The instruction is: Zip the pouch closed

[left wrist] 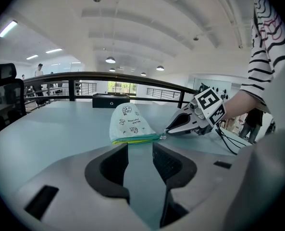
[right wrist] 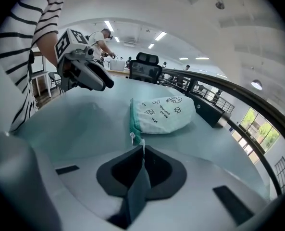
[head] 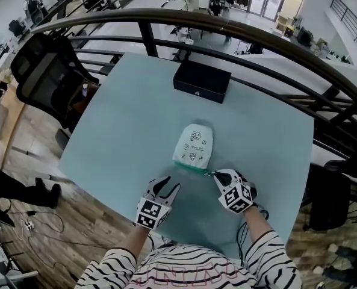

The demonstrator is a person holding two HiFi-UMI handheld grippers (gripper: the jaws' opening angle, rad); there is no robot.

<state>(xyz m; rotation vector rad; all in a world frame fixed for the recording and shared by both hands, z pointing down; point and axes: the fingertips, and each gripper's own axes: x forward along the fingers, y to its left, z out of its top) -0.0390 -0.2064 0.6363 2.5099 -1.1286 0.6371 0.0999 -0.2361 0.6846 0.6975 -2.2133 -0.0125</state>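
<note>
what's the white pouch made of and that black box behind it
White printed pouch: seemingly soft matte cloth, it sags and puckers; teal zip tape along one edge, its small pale pull pinched in the right gripper. Flat black box: rigid, sharp-edged, faint sheen, likely metal or plastic.

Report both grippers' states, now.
Left gripper: open, empty.
Right gripper: closed on the zipper pull.
</note>
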